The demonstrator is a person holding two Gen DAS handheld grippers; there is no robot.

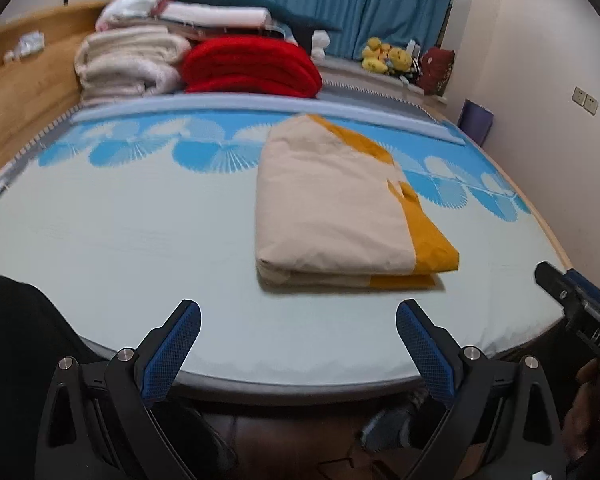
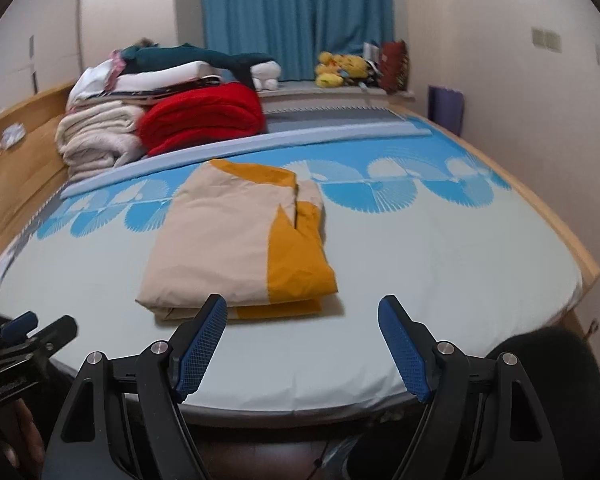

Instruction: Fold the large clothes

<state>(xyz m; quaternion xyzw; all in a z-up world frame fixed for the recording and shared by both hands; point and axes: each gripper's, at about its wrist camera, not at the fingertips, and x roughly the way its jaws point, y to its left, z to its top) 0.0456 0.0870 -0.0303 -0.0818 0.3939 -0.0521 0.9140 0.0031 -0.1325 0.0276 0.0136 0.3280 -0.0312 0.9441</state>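
Both tongs are standing released, with nothing between their blue pads. I am viewing the left gripper (image 1: 298, 312) with its jaws spread wide above the near edge of the bed (image 1: 120, 232); it is gripping no cloth. I am viewing the right gripper (image 2: 302, 308) likewise parted, its left pad (image 2: 202, 344) lying in front of the near fold of the garment in the picture; whether it is touching the cloth I cannot tell.

The folded garment (image 1: 332, 204), cream with a mustard-yellow panel along its right side, is lying flat on the pale sheet as a compact rectangle of several layers. It is sitting toward the middle of the bed, just short of the band of blue fan patterns (image 1: 204, 152), its far end overlapping that band.

Beyond a light blue ridge across the mattress, a red blanket (image 1: 252, 66) is resting beside a stack of cream blankets (image 1: 128, 62), with white and dark teal textiles piled on top. A wooden headboard (image 1: 16, 92) is running along the left side. Blue curtains (image 1: 352, 4) are hanging at the far wall, and yellow plush toys (image 1: 384, 56) are sitting on the sill below them. In the right wrist view, the left gripper is showing at the lower left corner.
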